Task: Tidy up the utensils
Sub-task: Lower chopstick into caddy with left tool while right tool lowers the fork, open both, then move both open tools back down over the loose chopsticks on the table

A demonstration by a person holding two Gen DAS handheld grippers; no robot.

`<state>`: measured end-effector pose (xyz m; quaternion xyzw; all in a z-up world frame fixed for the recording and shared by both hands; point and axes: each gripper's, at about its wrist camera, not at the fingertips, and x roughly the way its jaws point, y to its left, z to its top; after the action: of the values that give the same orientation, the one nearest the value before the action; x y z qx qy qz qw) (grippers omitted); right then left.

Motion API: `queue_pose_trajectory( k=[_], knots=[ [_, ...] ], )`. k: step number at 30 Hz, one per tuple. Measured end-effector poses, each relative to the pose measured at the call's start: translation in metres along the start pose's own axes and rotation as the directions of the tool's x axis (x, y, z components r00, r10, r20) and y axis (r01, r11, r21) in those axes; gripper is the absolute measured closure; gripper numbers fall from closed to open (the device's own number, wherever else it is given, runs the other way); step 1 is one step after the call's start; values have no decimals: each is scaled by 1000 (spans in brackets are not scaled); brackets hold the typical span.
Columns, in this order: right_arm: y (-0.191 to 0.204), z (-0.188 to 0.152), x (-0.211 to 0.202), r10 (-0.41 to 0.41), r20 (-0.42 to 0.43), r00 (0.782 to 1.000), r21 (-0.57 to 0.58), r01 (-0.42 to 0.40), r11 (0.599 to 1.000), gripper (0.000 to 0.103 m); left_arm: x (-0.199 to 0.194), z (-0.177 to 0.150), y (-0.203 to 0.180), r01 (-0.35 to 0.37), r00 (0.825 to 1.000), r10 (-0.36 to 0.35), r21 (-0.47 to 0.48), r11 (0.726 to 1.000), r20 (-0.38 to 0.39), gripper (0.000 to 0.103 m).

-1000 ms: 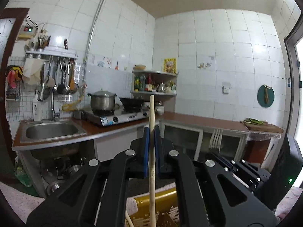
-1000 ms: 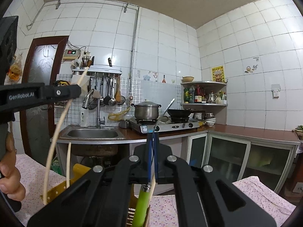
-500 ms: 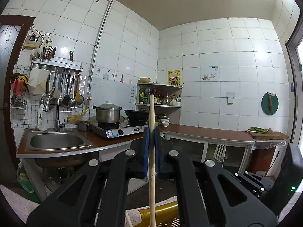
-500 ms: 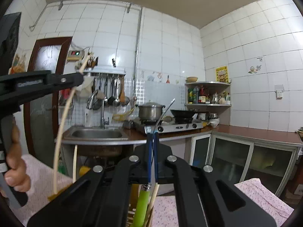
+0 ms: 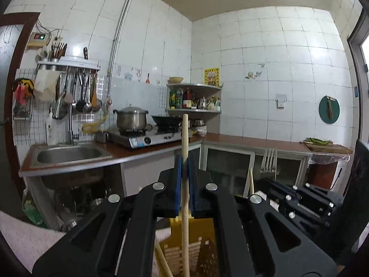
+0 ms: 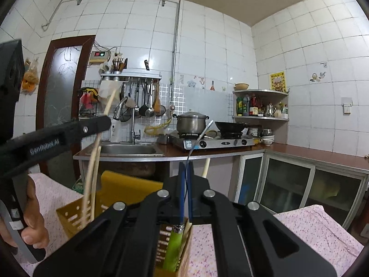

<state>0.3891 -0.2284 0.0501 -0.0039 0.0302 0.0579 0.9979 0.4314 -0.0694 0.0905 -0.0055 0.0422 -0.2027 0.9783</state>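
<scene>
The left gripper is closed: a round, pale wooden chopstick is pinched between its flat blue pads. The chopstick is held upright; its blunt upper end rises above the pads, and its lower part passes down in front of a yellow plastic holder with slotted walls. A second wooden stick is seen standing just to the right of the gripper. The black, matte finger links are joined by round silver pivots.

The right gripper is likewise closed. A thin, curved metal stem is clamped between its blue pads; below the pads the stem ends in a smooth green handle, which is set inside the holder. What kind of utensil it is cannot be told. Another pale stick is visible just behind the pads.

In the right wrist view, the left gripper is seen from the side, held by a hand, with the chopstick bowed by the lens and its lower end reaching the holder's near wall. The holder stands on a pink cloth with a small floral print.

Beyond, a steel sink is set in a brown counter, a lidded steel pot and a dark wok rest on a gas stove, and ladles hang on the glossy white tiled wall.
</scene>
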Motion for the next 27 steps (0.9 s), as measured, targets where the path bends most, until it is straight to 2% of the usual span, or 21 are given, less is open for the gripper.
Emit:
queue_pose_trajectory(
  k=[5,8,9,10,11,12,14,15,16,17,18,21,25,27],
  knots=[
    [2,-4,-6,15,-19,1000,9,-15,1000,101,-6,-16,1,-24,999,24,1,1000,-41,99],
    [1,-5,-12,47,-51,998,36,-45,998,100,-11,-21,8,-35,996,32,-30,999,-84,98],
    [2,-5,-14,50,-67,997,42,-48,998,100,-12,-22,9,-38,995,34,-39,999,-96,91],
    [2,-5,-16,53,-81,995,46,-49,998,100,-15,-22,10,-46,993,41,-47,998,-110,76],
    [2,-4,-18,56,-93,994,48,-52,998,100,-18,-21,10,-57,992,51,-50,997,-117,67],
    [2,-3,-22,61,-109,992,51,-56,997,100,-25,-20,11,-72,991,66,-52,996,-118,54],
    [2,-1,-30,62,-129,990,53,-56,997,99,-41,-17,10,-92,988,85,-54,994,-127,45],
    [1,1,-36,61,-136,989,56,-54,997,91,-46,-16,9,-102,986,94,-56,993,-141,34],
    [1,2,-41,59,-140,988,62,-51,997,79,-52,-16,9,-118,982,107,-61,991,-159,24],
    [-2,4,-48,54,-145,988,80,-43,996,46,-61,-16,9,-132,978,120,-64,989,-170,21],
    [-5,4,-56,50,-142,989,99,-36,994,37,-68,-16,9,-143,976,130,-62,988,-175,18],
    [-11,6,-80,29,-150,988,110,-13,994,37,-90,-20,9,-178,964,163,-56,982,-209,7],
    [-19,2,-116,-12,-175,984,124,35,992,35,-117,-30,7,-199,948,176,-66,978,-265,5],
    [-20,3,-129,-47,-185,982,109,68,992,28,-129,-36,5,-204,943,173,-81,976,-285,5]
  ],
)
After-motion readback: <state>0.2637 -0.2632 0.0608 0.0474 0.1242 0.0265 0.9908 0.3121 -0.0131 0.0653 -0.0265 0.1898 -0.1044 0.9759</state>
